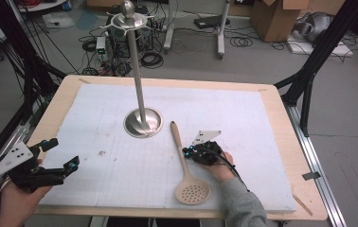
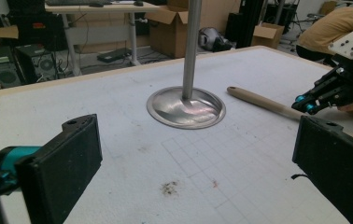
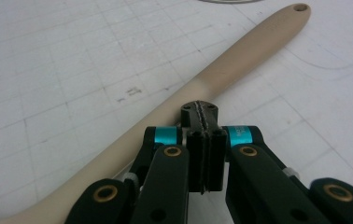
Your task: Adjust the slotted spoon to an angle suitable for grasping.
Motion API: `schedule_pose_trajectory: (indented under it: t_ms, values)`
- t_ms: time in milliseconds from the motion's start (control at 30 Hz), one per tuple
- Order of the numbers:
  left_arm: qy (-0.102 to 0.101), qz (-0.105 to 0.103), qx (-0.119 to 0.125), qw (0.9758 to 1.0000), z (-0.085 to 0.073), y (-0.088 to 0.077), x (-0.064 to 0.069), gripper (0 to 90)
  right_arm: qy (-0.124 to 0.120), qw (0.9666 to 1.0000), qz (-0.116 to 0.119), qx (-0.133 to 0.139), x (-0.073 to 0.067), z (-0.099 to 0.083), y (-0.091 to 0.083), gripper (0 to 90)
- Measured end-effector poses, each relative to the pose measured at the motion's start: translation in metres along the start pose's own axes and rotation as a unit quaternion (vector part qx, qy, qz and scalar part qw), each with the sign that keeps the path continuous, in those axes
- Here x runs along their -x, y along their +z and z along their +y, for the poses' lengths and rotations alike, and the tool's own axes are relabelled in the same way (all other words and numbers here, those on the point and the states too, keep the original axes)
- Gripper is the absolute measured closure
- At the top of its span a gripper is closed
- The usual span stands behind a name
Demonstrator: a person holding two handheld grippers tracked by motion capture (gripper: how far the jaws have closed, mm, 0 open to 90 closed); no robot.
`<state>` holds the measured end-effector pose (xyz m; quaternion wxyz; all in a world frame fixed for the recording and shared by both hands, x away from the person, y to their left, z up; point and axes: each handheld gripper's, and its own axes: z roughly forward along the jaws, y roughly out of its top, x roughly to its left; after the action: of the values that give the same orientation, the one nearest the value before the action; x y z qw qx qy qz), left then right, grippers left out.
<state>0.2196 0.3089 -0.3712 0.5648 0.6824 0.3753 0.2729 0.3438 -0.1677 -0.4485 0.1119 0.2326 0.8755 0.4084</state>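
Observation:
A beige slotted spoon [image 1: 181, 150] lies flat on the white mat [image 1: 243, 123], its handle toward the stand and its perforated bowl near the front edge. My right gripper [image 1: 187, 152] is low beside the middle of the handle, jaws shut with nothing between them. In the right gripper view the shut tips [image 3: 200, 109] sit right at the spoon handle [image 3: 240, 60]; contact cannot be told. My left gripper [image 1: 62, 153] is held at the mat's front left corner. Its jaws stand wide open and empty in the left gripper view [image 2: 202, 168], where the spoon [image 2: 258, 100] and the right gripper [image 2: 305, 106] lie farther off.
A metal stand with a round dished base [image 1: 142, 122] and a tall pole [image 1: 137, 71] rises from the mat's middle, just behind the spoon's handle end. The wooden table edge [image 1: 281, 118] frames the mat. Cables, boxes and frame legs lie on the floor beyond.

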Motion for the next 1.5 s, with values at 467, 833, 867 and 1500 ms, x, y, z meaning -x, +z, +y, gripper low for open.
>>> schedule_pose_trajectory:
  t_ms: [467,833,867,1500]
  values:
    - [-0.001,0.005,-0.003,1.0,-0.002,-0.003,-0.001,1.8,-0.03,0.9992,0.025,0.003,-0.007,0.005,0.006,90.0]
    - [0.0,-0.001,-0.006,1.0,-0.002,0.001,0.0,1.8,-0.007,0.9999,0.013,0.007,-0.007,0.007,-0.003,90.0]
    - [-0.001,-0.001,-0.006,1.0,-0.002,0.001,0.0,1.8,-0.004,0.9998,0.018,0.01,-0.008,0.007,-0.007,90.0]
    - [0.003,-0.014,-0.007,0.9999,0.001,0.013,0.003,1.8,-0.079,0.9934,0.07,-0.045,-0.052,0.013,-0.013,90.0]
